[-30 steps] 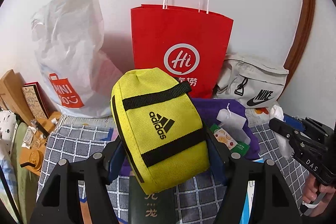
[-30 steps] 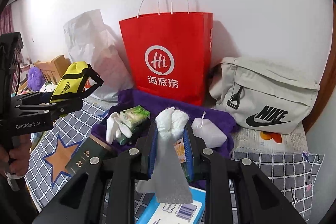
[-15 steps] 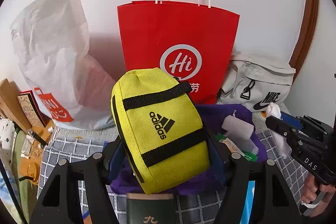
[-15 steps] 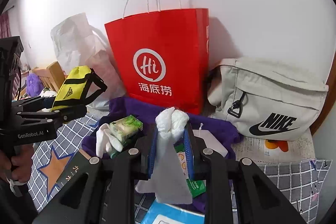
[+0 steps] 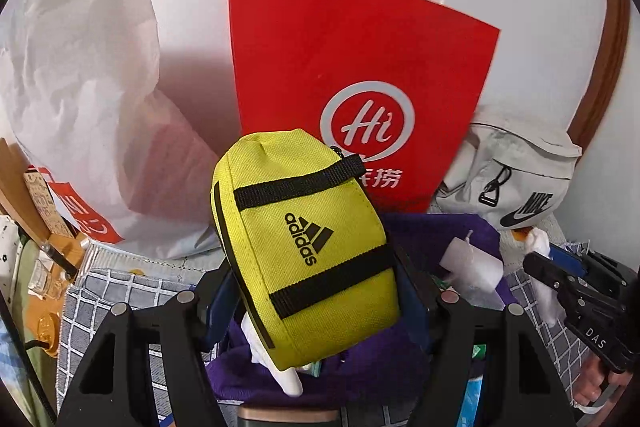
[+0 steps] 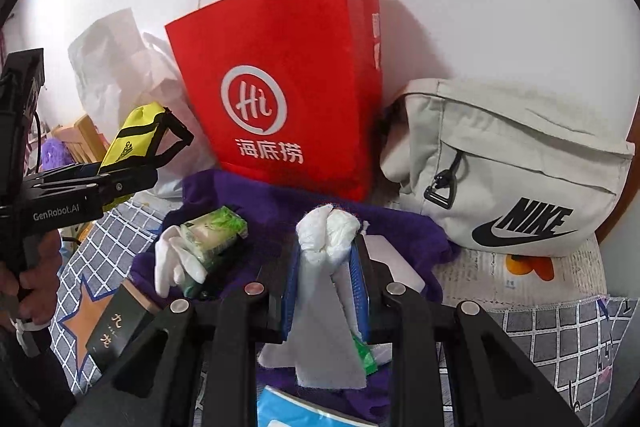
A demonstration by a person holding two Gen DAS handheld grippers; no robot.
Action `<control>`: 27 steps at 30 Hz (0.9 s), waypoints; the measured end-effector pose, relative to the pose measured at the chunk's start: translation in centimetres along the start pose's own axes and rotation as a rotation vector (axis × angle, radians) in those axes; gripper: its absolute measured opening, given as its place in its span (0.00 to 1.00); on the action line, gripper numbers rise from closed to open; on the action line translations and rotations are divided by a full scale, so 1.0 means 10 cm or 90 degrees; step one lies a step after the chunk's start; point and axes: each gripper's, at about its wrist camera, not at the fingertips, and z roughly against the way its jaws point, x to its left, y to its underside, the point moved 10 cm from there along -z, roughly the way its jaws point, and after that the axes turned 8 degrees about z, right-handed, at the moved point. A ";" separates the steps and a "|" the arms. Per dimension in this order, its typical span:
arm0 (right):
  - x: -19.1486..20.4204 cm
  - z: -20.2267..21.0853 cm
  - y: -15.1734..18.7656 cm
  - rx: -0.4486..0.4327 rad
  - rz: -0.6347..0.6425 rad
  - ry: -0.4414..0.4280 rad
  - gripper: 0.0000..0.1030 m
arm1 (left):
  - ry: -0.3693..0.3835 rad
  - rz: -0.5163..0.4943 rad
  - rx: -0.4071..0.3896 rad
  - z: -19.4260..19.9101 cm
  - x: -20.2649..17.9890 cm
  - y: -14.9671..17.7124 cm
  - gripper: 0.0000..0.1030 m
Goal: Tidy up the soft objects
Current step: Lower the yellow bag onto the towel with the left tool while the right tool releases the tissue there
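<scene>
Before the red "Hi" bag (image 5: 360,67), left jaws clamp an "adidas" pouch (image 5: 308,247), right jaws a white cloth (image 6: 326,267).

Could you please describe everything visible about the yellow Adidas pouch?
The yellow Adidas pouch is a small, soft pouch of woven fabric, neon yellow with black webbing straps, black edge piping and a black logo. It is lifted and tilted, clamped by its sides in the left gripper, above the purple cloth and in front of the red paper bag.
</scene>
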 end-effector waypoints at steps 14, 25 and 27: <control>-0.13 -0.32 0.19 0.057 -0.010 -0.001 0.24 | -0.011 -0.007 0.058 -0.37 0.08 0.16 0.67; 0.16 -0.70 0.53 0.160 0.033 -0.057 0.24 | -0.014 -0.004 0.080 -0.49 0.15 0.20 0.67; 0.17 -0.76 0.60 0.176 0.036 -0.056 0.24 | -0.014 -0.004 0.082 -0.50 0.16 0.20 0.67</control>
